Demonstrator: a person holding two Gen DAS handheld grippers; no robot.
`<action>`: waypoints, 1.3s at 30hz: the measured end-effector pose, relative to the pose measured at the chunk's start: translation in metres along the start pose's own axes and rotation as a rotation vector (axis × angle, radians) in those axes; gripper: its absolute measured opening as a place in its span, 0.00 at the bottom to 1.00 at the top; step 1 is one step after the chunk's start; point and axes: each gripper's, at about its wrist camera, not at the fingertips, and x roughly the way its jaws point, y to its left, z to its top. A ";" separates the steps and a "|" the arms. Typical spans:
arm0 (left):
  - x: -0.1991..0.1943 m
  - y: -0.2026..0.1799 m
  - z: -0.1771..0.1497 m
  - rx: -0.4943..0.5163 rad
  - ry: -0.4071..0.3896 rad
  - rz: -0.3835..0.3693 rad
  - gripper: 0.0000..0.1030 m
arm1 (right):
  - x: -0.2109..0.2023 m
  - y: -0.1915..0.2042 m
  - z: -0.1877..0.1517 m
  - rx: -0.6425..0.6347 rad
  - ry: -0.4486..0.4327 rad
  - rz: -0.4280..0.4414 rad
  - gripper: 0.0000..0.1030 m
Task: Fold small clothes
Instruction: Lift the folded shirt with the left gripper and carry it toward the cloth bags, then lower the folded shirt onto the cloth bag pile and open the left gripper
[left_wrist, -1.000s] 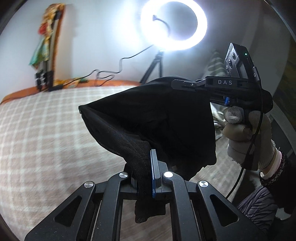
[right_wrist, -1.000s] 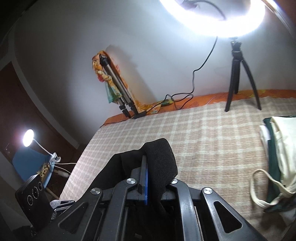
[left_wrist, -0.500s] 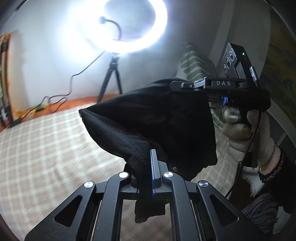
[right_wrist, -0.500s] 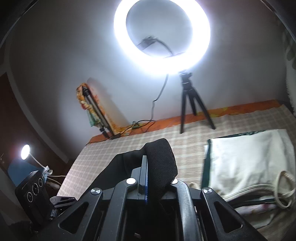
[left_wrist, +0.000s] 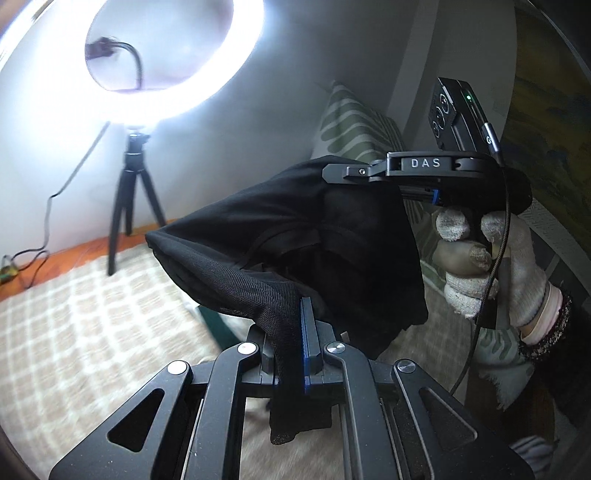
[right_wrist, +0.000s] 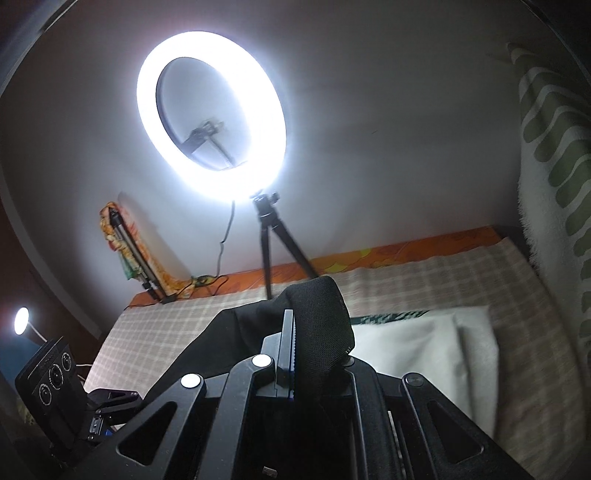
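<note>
Both the left tongs (left_wrist: 304, 332) and right tongs (right_wrist: 291, 354) are clamped on the black mesh fabric garment (left_wrist: 295, 236), held aloft above the checked bed (left_wrist: 92, 325). Folding seems mid-carry; next, it likely needs lowering flat near the folded cream cloth (right_wrist: 424, 343).

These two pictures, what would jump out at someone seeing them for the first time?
The glowing ring light on its tripod by the wall, at the far edge of the checked bedspread. Next, the black garment held up in the air between the two tools: the left claw pinches one part, the right claw another.
</note>
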 end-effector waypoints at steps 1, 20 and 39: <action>0.005 0.000 0.001 -0.001 0.002 -0.004 0.06 | 0.001 -0.007 0.003 -0.001 0.000 -0.009 0.04; 0.067 0.015 -0.016 -0.025 0.109 0.004 0.07 | 0.074 -0.090 0.004 -0.063 0.154 -0.097 0.07; 0.018 0.018 -0.014 -0.041 0.105 0.037 0.31 | 0.087 -0.032 -0.012 -0.215 0.130 -0.255 0.28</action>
